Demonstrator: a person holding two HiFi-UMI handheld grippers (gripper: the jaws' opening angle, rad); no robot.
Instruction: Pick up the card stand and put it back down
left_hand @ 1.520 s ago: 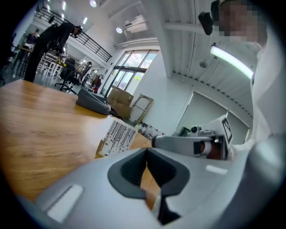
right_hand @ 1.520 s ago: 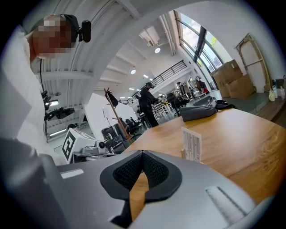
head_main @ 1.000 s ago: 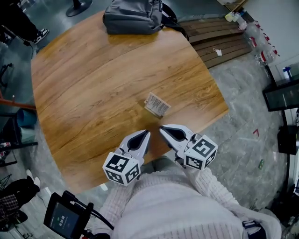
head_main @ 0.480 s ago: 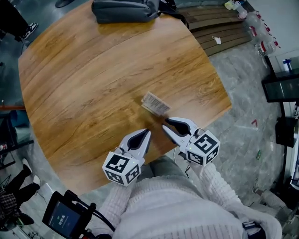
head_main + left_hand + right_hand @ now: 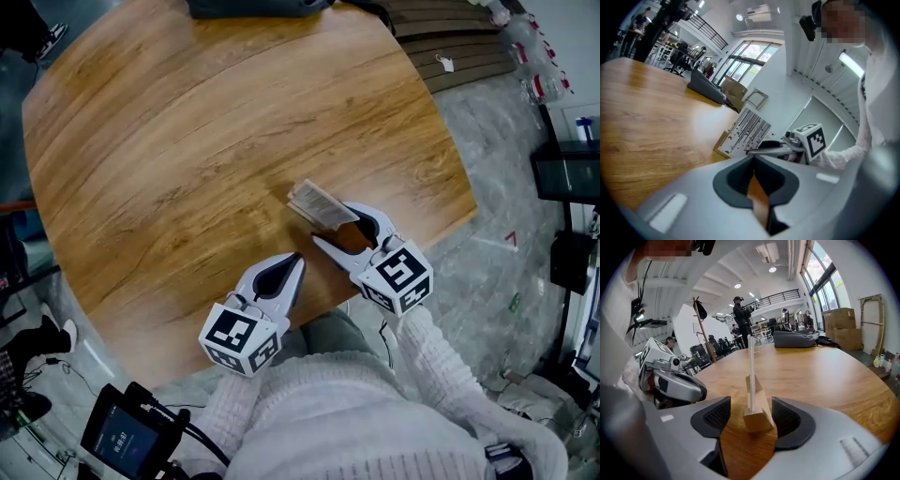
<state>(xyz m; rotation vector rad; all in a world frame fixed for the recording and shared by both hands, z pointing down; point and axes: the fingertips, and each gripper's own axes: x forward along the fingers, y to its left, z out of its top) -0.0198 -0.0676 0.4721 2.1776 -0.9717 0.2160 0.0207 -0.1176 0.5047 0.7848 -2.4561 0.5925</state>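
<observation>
A grey bag (image 5: 794, 339) lies at the far edge of the wooden bench (image 5: 187, 169). Off the bench's far corner, on the floor (image 5: 487, 244), sits what looks like a slatted pallet (image 5: 450, 42), with bottles (image 5: 539, 80) beside it. Cardboard boxes (image 5: 839, 326) stand beyond the bench.

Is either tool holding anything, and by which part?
Nothing is held. The right tool, jaws just opened, straddles the wooden-based white card stand without pressing; the left tool is shut and empty.
</observation>
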